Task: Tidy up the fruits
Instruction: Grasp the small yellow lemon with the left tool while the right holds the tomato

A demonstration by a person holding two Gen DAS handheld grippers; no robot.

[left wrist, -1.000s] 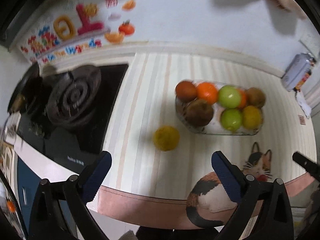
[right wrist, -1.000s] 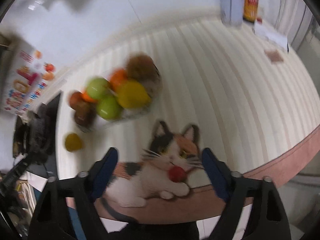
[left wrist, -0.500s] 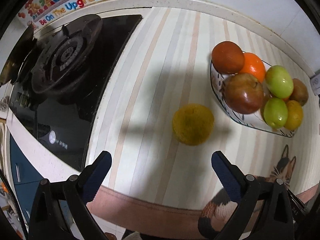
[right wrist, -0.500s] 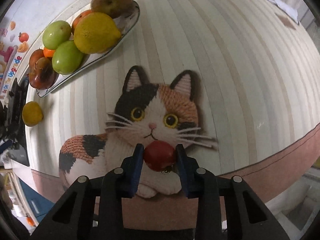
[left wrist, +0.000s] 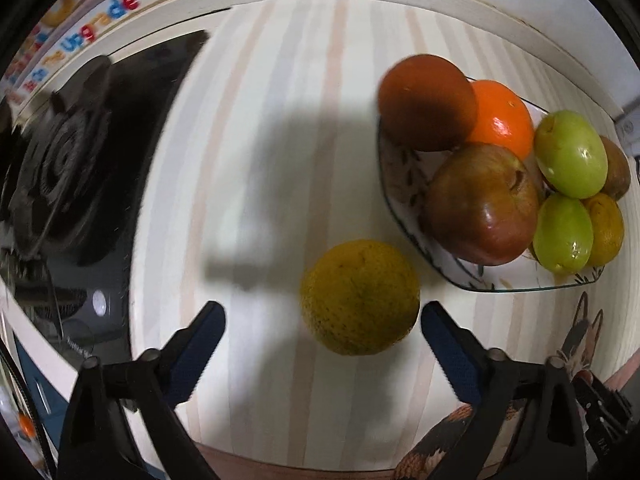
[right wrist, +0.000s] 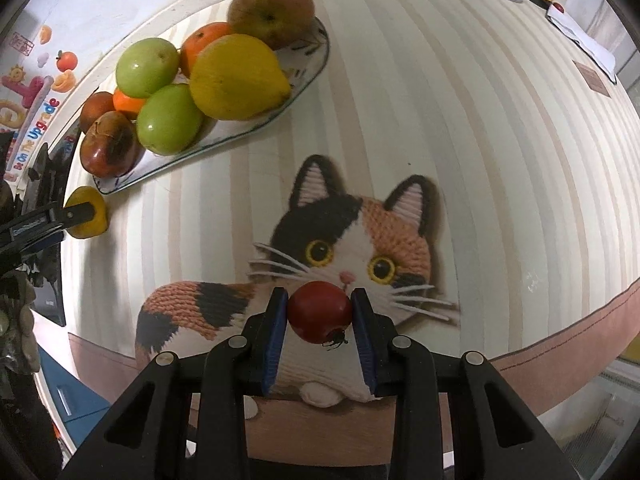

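1. While the right hand-held gripper (right wrist: 320, 314) pinches the small red fruit (right wrist: 319, 312) over the near cat mat (right wrist: 360, 236), the left hand-held gripper (left wrist: 322, 320) is spread, its jaws just closing around the yellow-green citrus (left wrist: 360, 297) on the table (left wrist: 280, 120).
2. Next, judged: finish that grasp, then carry both to the fruit plate (left wrist: 404, 208) at far right.

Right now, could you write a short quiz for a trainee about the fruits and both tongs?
1. True or false: the right tongs are shut on the small red fruit.
2. Which fruit lies between the left tongs? A) green fruit B) yellow-green citrus C) orange
3. Fill in: the small red fruit is above the picture of a ____ on the mat.

Key
1. True; both pads press on it.
2. B. The yellow-green citrus lies on the striped mat, beside the fruit plate; the tongs have just been closing and do not grip it yet.
3. Cat.
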